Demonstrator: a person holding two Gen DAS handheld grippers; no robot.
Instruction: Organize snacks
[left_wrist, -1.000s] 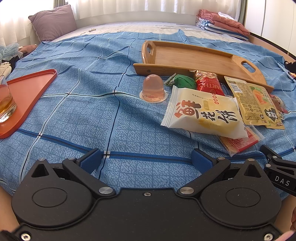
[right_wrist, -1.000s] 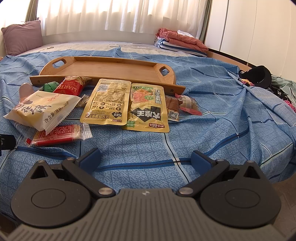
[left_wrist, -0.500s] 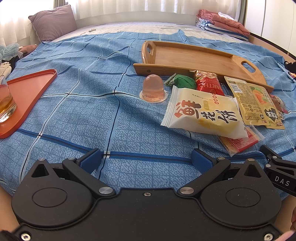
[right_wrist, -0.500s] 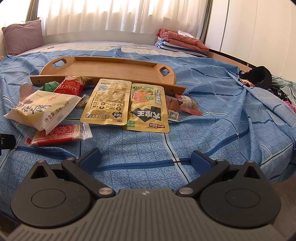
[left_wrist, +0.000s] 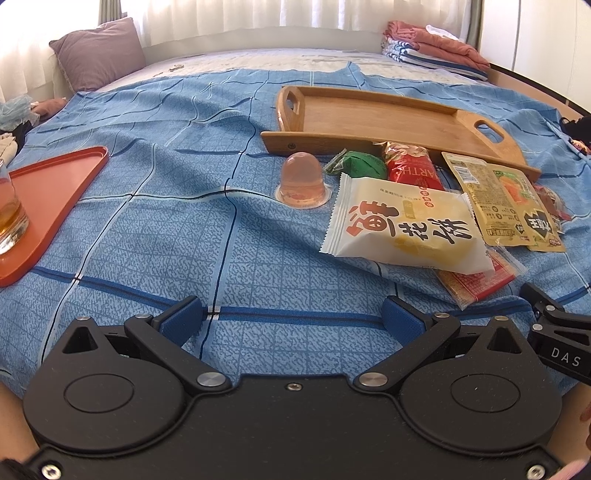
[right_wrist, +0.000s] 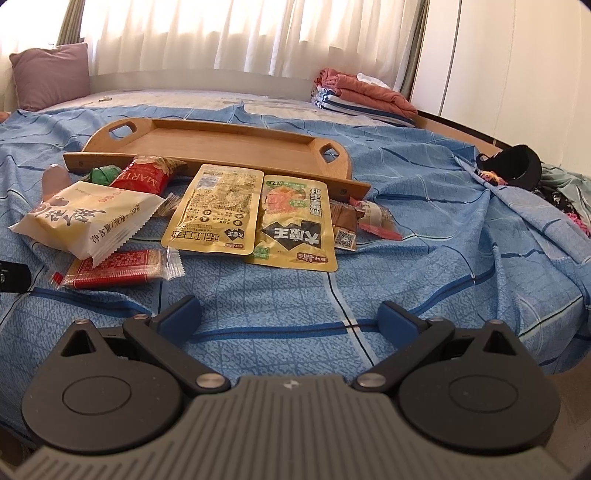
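Note:
Snacks lie on a blue bedspread in front of an empty wooden tray (left_wrist: 373, 114) (right_wrist: 221, 142). Among them are a white pastry packet (left_wrist: 402, 225) (right_wrist: 86, 218), a pink jelly cup (left_wrist: 301, 179), a green wrapped sweet (left_wrist: 360, 164), a red bag (left_wrist: 410, 168) (right_wrist: 146, 179), two yellow pouches (right_wrist: 218, 208) (right_wrist: 295, 225) and a flat red bar (right_wrist: 114, 267). My left gripper (left_wrist: 293, 319) is open near the bed's front, well short of the snacks. My right gripper (right_wrist: 288, 314) is open too, holding nothing, below the yellow pouches.
An orange tray (left_wrist: 48, 199) with a glass of amber drink (left_wrist: 9, 218) sits at the left. A purple pillow (left_wrist: 98, 53) and folded bedding (right_wrist: 362, 98) lie at the far side. A black cap (right_wrist: 517, 166) rests at the right bed edge.

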